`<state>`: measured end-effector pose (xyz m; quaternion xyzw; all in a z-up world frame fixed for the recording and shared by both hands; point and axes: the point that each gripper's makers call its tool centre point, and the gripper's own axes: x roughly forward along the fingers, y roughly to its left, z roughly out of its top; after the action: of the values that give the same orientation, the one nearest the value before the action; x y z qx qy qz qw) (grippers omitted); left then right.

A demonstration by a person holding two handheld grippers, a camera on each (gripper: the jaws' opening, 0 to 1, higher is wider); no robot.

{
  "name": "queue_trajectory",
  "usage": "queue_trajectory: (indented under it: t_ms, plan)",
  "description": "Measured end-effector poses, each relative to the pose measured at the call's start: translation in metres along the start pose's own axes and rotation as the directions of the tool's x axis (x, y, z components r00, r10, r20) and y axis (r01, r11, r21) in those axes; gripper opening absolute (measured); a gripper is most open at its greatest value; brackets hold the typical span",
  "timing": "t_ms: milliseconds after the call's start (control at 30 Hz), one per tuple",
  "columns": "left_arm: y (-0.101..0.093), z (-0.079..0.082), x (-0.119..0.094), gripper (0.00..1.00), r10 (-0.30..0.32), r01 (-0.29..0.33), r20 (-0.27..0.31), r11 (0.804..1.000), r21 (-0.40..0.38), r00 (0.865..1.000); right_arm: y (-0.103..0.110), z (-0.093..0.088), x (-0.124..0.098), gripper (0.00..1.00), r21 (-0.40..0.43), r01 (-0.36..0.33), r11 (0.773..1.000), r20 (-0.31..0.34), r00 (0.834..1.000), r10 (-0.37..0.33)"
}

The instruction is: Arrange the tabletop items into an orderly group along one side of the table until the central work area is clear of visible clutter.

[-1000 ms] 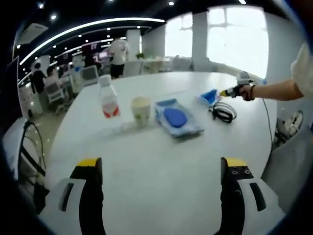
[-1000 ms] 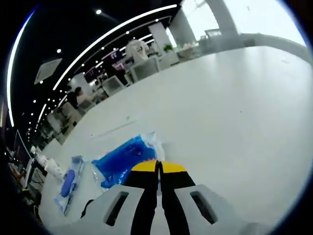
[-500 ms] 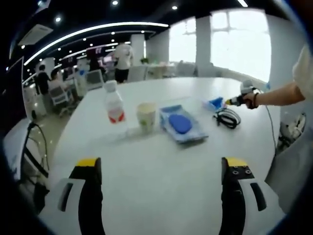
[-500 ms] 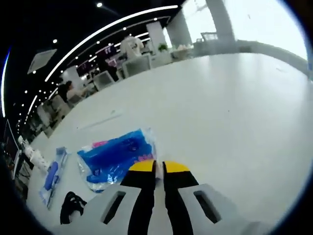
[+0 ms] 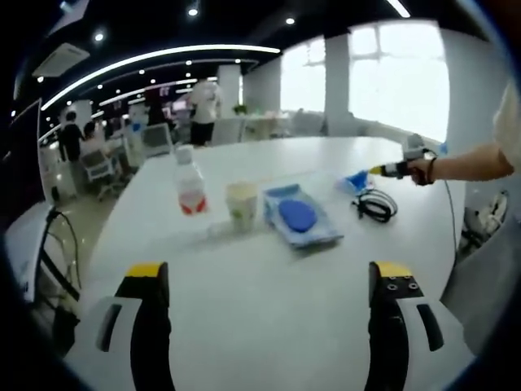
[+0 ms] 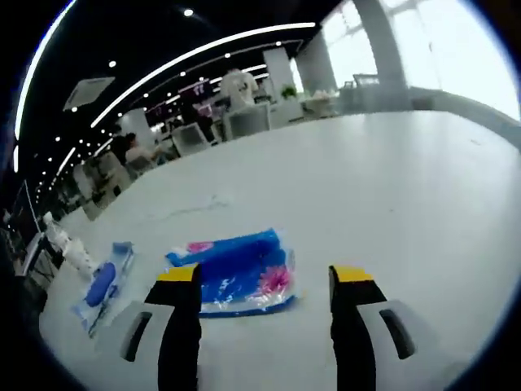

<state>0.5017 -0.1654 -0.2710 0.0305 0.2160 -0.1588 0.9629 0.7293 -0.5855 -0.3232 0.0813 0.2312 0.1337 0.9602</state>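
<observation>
Surface: the white table was smooth and bare between the jaws in both views.
Room: an open office with curved ceiling light strips, bright windows at the far side, chairs and people standing in the background.
Left gripper: jaws stood wide apart, nothing between them, low over the near table edge.
Row ahead of left gripper: a clear bottle with a red label, then a paper cup just beside it, then a packet holding a blue pad next along.
Further right of that row: a coiled black cable and a blue bag, small in the left gripper view.
Right gripper: jaws stood well apart and held nothing; seen in a hand at the right of the left gripper view.
Blue bag, right gripper view: lay flat on the table just ahead of the jaw tips, apparently untouched.
Packet, right gripper view: lay far left of the left jaw.
</observation>
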Motion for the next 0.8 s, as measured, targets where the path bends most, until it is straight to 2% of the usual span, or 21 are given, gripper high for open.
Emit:
queue_trajectory:
  t_ms: [33, 100, 200, 300, 333, 433, 500, 533, 567, 600, 700, 800]
  plan:
    - [-0.003, 0.003, 0.000, 0.99, -0.008, 0.008, 0.013, 1.000, -0.002, 1.000, 0.008, 0.001, -0.004, 0.89, -0.033, -0.024, 0.999, -0.001, 1.000, 0.024]
    - [-0.006, 0.002, 0.000, 0.99, -0.015, 0.015, 0.001, 1.000, 0.018, 1.000, 0.017, 0.005, -0.011, 0.95, -0.083, -0.051, 0.995, 0.015, 0.998, 0.053]
    - [-0.008, 0.002, 0.001, 0.99, -0.020, 0.020, -0.004, 0.999, 0.033, 1.000, 0.033, 0.003, -0.023, 0.96, -0.105, -0.088, 0.991, 0.013, 0.996, 0.090]
    - [-0.012, 0.009, 0.001, 0.99, -0.039, 0.039, 0.027, 0.999, 0.018, 0.999, 0.050, 0.003, -0.035, 1.00, -0.143, -0.128, 0.981, 0.036, 0.990, 0.134]
    - [-0.013, 0.010, 0.001, 0.99, -0.041, 0.040, 0.036, 0.999, 0.016, 0.999, 0.062, 0.000, -0.041, 1.00, -0.151, -0.165, 0.975, 0.033, 0.985, 0.172]
    - [-0.020, 0.015, 0.000, 0.99, -0.063, 0.063, 0.065, 0.998, 0.006, 0.996, 0.083, -0.006, -0.058, 1.00, -0.171, -0.218, 0.961, 0.019, 0.974, 0.224]
    - [-0.023, 0.016, -0.001, 0.99, -0.074, 0.074, 0.067, 0.997, -0.001, 0.995, 0.099, -0.006, -0.069, 1.00, -0.158, -0.260, 0.953, 0.035, 0.963, 0.269]
    - [-0.024, 0.015, -0.001, 0.99, -0.075, 0.075, 0.064, 0.997, -0.001, 0.995, 0.110, -0.009, -0.076, 1.00, -0.149, -0.288, 0.946, 0.023, 0.955, 0.294]
    - [-0.025, 0.015, -0.001, 0.99, -0.075, 0.075, 0.063, 0.997, 0.002, 0.995, 0.113, -0.009, -0.079, 1.00, -0.156, -0.283, 0.946, 0.029, 0.956, 0.290]
    - [-0.025, 0.015, -0.001, 0.99, -0.074, 0.074, 0.065, 0.997, 0.007, 0.995, 0.122, -0.011, -0.084, 1.00, -0.175, -0.306, 0.936, 0.023, 0.949, 0.315]
    - [-0.026, 0.012, -0.001, 0.99, -0.075, 0.074, 0.047, 0.997, 0.014, 0.996, 0.147, -0.021, -0.098, 1.00, -0.200, -0.358, 0.912, -0.003, 0.931, 0.364]
    - [-0.025, 0.011, -0.001, 0.99, -0.072, 0.072, 0.047, 0.997, 0.009, 0.996, 0.166, -0.032, -0.108, 1.00, -0.188, -0.394, 0.900, -0.017, 0.917, 0.399]
